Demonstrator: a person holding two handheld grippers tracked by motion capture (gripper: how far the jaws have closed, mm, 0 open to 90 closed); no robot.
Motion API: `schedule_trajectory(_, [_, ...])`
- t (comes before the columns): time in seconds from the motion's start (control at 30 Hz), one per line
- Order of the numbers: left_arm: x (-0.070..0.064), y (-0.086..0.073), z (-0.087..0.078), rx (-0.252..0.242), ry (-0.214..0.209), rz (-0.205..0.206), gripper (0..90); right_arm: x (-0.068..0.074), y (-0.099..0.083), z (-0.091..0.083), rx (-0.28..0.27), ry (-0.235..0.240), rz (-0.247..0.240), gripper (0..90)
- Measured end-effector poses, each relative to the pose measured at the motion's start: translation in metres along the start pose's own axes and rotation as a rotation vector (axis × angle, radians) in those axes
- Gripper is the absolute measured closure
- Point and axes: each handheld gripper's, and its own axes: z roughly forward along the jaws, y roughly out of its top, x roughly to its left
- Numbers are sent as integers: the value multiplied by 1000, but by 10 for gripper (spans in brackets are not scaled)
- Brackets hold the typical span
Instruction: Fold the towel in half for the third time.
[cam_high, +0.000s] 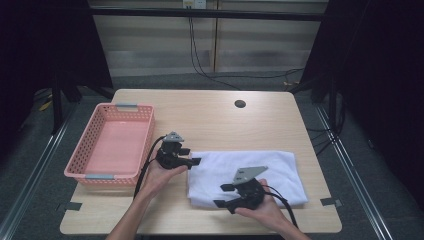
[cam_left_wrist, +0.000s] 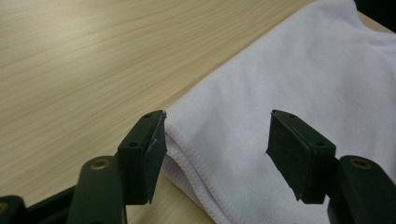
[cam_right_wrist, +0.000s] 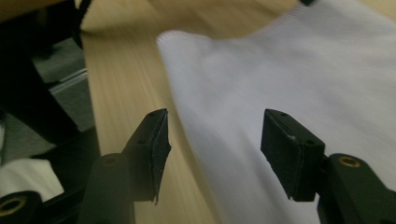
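A folded white towel (cam_high: 260, 162) lies on the wooden table (cam_high: 210, 115), right of centre. My left gripper (cam_high: 191, 156) sits at the towel's left edge, near its far corner. In the left gripper view that gripper (cam_left_wrist: 218, 116) is open, and the stitched towel corner (cam_left_wrist: 303, 70) lies between the jaws without being pinched. My right gripper (cam_high: 222, 195) is low over the towel's near left corner. In the right gripper view it (cam_right_wrist: 215, 114) is open too, its jaws straddling the towel's edge (cam_right_wrist: 289, 60).
An empty pink basket (cam_high: 117, 145) stands on the left side of the table, close to the left hand. A round cable hole (cam_high: 240, 103) sits near the table's far edge. Bare wood stretches behind the towel.
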Motion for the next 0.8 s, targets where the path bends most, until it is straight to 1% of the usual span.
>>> schedule_trajectory(0.03, [2,0,0,-1,3,-2,362,1,7,11,3,29,7,415])
schedule_trajectory(0.07, [3,-1,0,0,6,-10,362,2,11,17,6,29,-3,412])
schedule_trajectory(0.13, [7,-2,-1,3,14,-17,361,4,19,32,23,56,-15,404])
schedule_trajectory(0.23, [9,-4,-3,4,18,-29,358,6,26,52,37,78,-28,392])
schedule_trajectory(0.27, [9,-5,-3,4,17,-29,358,6,26,55,41,82,-27,392])
schedule_trajectory(0.3, [10,-5,-3,11,17,-21,357,6,27,61,48,73,-44,390])
schedule_trajectory(0.4, [10,-5,-3,4,19,-24,353,4,28,66,49,73,-45,396])
schedule_trajectory(0.43, [10,-5,-3,5,20,-23,352,3,27,67,65,75,-59,397])
schedule_trajectory(0.5, [10,-6,-3,7,25,-28,348,2,24,71,78,71,-69,403])
schedule_trajectory(0.53, [9,-6,-3,9,22,-27,345,2,22,73,78,73,-75,402])
schedule_trajectory(0.57, [9,-7,-3,11,21,-24,344,3,21,73,75,63,-89,402])
schedule_trajectory(0.6, [9,-7,-4,12,23,-20,344,4,21,74,79,62,-89,403])
schedule_trajectory(0.63, [10,-7,-3,8,25,-25,344,3,22,74,80,65,-92,406])
schedule_trajectory(0.67, [11,-7,-4,8,27,-26,344,3,22,74,85,63,-92,416])
schedule_trajectory(0.7, [11,-7,-3,5,31,-35,344,5,22,75,87,51,-112,441])
schedule_trajectory(0.73, [12,-7,-3,7,33,-35,343,4,21,75,88,47,-126,462])
schedule_trajectory(0.8, [12,-8,-3,11,34,-41,341,4,20,74,85,36,-143,485])
